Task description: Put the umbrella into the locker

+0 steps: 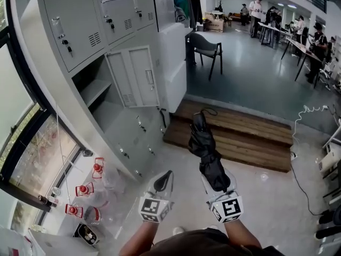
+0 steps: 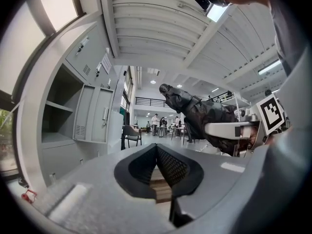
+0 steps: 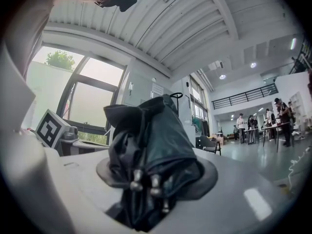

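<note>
Nearest to the head camera, at the lower centre of the frame, the left gripper and the right gripper are held side by side, both pointed toward the upper part of the frame. In the left gripper view, the left jaws are seen closed tip to tip with nothing between them. The right jaws are clenched on the folded black umbrella, which is gripped at its near end, where the metal rib tips are bunched just in front of the pads. The umbrella extends away from the right gripper toward frame centre, and its far end, with a thin cord loop, is seen over the wooden platform. The grey locker bank occupies the upper left of the frame, well apart from the umbrella. One compartment is open, with its door swung outward. Bottles with red caps are seen at the lower left. A black chair stands near the upper centre.
</note>
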`<state>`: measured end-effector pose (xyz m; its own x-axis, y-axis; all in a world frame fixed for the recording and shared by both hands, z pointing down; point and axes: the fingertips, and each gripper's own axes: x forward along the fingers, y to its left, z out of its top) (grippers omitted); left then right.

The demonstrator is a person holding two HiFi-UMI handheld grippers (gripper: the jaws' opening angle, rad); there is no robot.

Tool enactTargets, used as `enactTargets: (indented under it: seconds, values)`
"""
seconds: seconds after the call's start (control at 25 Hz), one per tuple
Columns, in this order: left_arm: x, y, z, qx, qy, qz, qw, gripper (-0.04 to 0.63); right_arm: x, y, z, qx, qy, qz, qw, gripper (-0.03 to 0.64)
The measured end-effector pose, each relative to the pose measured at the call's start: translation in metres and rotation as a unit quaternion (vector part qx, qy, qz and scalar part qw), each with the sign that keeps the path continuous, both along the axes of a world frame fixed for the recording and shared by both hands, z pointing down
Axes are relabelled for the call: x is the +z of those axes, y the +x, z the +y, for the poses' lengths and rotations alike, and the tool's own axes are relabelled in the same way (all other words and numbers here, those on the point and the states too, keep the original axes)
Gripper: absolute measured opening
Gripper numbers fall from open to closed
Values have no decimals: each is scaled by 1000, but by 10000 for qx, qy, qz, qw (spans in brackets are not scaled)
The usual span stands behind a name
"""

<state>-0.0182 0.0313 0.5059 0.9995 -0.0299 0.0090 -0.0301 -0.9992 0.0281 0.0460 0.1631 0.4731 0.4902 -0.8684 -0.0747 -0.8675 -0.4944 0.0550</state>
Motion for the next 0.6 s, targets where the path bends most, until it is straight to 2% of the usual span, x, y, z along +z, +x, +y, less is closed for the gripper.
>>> enactTargets:
  seconds: [0.28,0.44,0.6]
  values:
    - [3,-17,-31,-251,-85,27,9996,5,9,-11,-27,-139,-87,-84,9998,230]
    - [4,-14,-39,-373,-204,47,9991,5,11,-5,-41,-283,-123,-109,9995,230]
    - [5,-6,-51,-565,-160,46,9983,5,14,8,-56,-480,-156,-104,9987,230]
